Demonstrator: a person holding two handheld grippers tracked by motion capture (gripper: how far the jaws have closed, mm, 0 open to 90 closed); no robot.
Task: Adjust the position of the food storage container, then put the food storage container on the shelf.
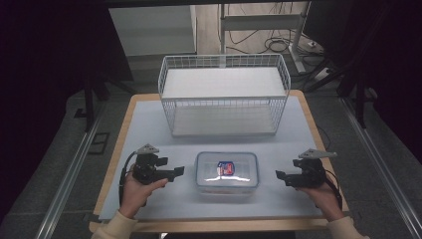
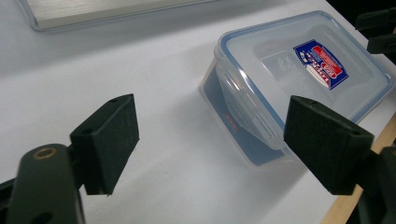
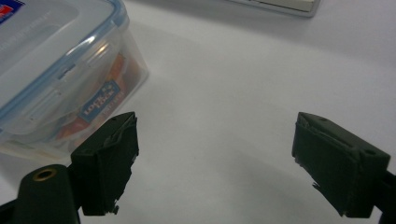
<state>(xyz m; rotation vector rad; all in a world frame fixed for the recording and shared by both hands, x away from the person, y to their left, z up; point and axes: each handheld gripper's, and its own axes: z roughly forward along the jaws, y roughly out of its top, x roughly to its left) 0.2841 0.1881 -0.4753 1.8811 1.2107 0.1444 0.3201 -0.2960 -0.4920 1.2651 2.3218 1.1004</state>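
Now the clear plastic container (image 1: 227,172) lies flat on the white counter (image 1: 149,129), in the front middle part, between the two grippers. Its lid has a blue rim and is closed on the box, and a red and blue sticker (image 1: 226,168) is on top of the lid. Behind the container, farther from the person, stands a white wire basket (image 1: 224,94), well apart from it.

The left gripper (image 1: 175,173) is held in the person's left hand (image 1: 138,191), just beside the left short side of the container, and it points toward that side. In the left gripper view, its two black fingers (image 2: 108,140) stand wide apart with nothing between them except bare counter; the container (image 2: 299,79) is ahead and to the right, and one finger overlaps the near corner in the picture, though I cannot tell if it touches.

The right gripper (image 1: 281,177) is in the right hand (image 1: 326,199), near the right short side of the container, and points toward it. In the right gripper view, its fingers (image 3: 105,163) are also wide apart and hold nothing. The container (image 3: 56,70) is seen to the left there, close to one finger, and orange things show through its wall.
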